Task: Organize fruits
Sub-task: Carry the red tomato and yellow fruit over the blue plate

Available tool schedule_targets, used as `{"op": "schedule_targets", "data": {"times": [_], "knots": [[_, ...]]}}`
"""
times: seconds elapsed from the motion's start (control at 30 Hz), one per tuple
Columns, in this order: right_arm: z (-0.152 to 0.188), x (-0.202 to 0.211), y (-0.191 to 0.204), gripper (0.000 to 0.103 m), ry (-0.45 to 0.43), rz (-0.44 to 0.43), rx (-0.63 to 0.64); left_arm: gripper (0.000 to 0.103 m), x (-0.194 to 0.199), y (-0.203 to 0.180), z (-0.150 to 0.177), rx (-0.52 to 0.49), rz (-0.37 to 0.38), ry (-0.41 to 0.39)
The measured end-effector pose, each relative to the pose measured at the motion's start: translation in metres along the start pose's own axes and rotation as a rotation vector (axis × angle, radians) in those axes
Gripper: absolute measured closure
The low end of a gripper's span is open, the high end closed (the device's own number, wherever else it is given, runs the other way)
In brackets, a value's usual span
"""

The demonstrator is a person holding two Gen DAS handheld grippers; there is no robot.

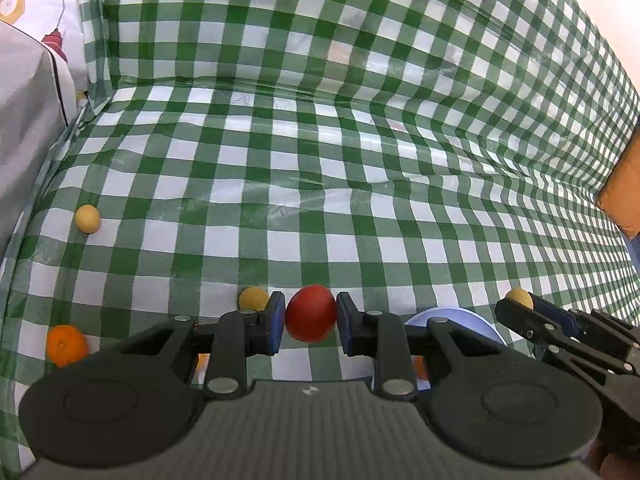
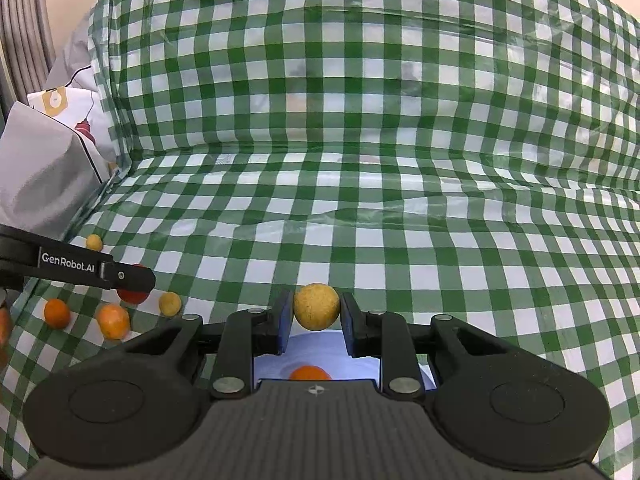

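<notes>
My left gripper (image 1: 311,322) is shut on a red fruit (image 1: 311,313), held above the checked cloth. My right gripper (image 2: 316,314) is shut on a yellow ball-shaped fruit (image 2: 316,306), held over a pale blue plate (image 2: 320,354) with an orange fruit (image 2: 310,373) in it. In the left wrist view the plate (image 1: 472,320) lies to the right, and the right gripper (image 1: 520,306) holds its yellow fruit (image 1: 519,298) beyond it. Loose on the cloth are yellow fruits (image 1: 87,219) (image 1: 253,298) and an orange (image 1: 66,345).
The green-and-white checked cloth (image 1: 320,184) covers the table and rises up the back. A grey and white bag (image 1: 28,120) stands at the left edge. An orange cushion-like object (image 1: 624,184) is at the far right. Two oranges (image 2: 57,313) (image 2: 113,321) lie left in the right wrist view.
</notes>
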State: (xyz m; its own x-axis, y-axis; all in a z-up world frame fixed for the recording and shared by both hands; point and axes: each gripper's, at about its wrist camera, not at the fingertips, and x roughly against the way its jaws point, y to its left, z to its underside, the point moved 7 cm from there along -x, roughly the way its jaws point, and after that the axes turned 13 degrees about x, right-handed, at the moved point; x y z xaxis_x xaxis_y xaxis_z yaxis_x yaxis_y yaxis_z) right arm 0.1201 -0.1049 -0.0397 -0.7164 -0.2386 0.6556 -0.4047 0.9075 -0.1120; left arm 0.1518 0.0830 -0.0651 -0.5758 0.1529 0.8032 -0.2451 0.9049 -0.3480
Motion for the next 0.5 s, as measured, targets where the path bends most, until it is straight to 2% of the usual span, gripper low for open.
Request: {"op": "schedule_targets", "data": {"times": [0.37, 0.5], "knots": [[0.005, 0.004, -0.002, 0.076, 0.017, 0.008, 0.000, 0.073, -0.005, -0.010, 0.002, -0.028, 0.040, 0.015], [0.006, 0.008, -0.002, 0.076, 0.018, 0.015, -0.001, 0.073, -0.004, -0.022, 0.007, -0.061, 0.075, 0.020]]}}
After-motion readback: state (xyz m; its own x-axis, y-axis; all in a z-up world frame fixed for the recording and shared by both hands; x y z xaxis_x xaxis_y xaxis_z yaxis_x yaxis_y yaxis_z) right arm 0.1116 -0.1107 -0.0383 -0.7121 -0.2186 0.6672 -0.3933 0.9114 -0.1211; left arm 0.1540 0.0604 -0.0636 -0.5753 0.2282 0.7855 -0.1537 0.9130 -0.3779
